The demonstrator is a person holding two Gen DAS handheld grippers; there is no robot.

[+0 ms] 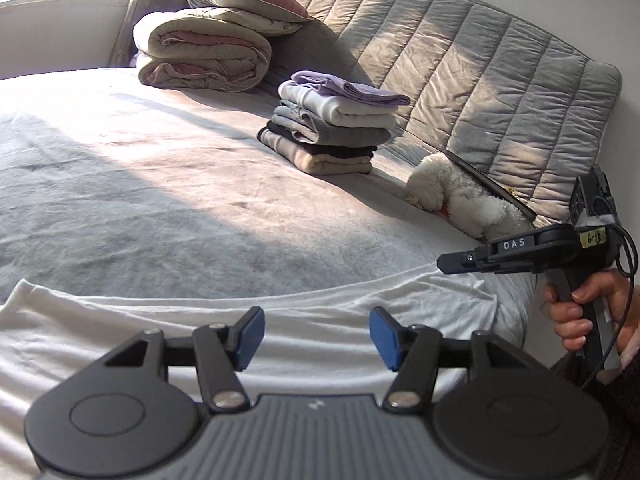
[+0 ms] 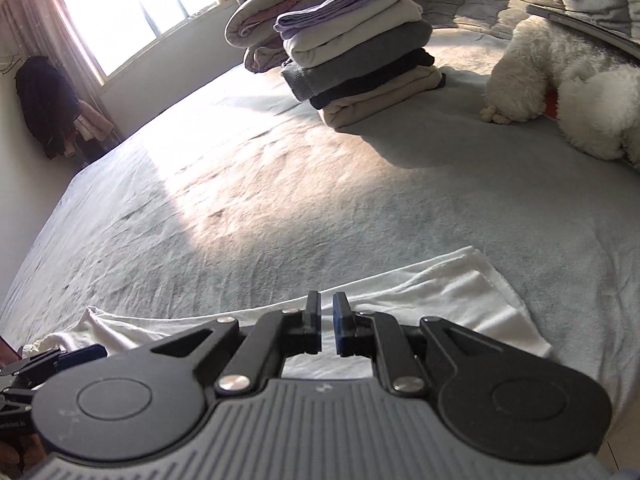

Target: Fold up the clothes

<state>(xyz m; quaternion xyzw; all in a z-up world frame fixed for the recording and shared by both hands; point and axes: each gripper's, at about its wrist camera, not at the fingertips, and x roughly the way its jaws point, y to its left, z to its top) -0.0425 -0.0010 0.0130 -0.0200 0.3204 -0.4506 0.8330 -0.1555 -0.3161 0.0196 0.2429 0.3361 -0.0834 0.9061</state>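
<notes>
A white garment [image 1: 160, 320] [image 2: 440, 296] lies spread flat across the near edge of the bed. My left gripper [image 1: 317, 336] hovers just over its middle, open, with nothing between the blue pads [image 1: 250, 336]. My right gripper [image 2: 327, 320] is over the garment's right part, its fingers drawn together with only a slit left and no cloth in it. The left wrist view shows it side-on [image 1: 448, 262], held by a hand [image 1: 576, 316]. A stack of folded clothes [image 1: 332, 128] [image 2: 360, 52], purple on top, stands farther back on the bed.
The grey bedspread [image 1: 140, 200] [image 2: 280, 200] stretches out, partly sunlit. A white fluffy dog shape [image 1: 460, 200] [image 2: 580, 88] lies right of the stack. A folded duvet with a pillow [image 1: 200, 52] and a quilted headboard cushion [image 1: 480, 60] are at the back. A window [image 2: 132, 12] is far left.
</notes>
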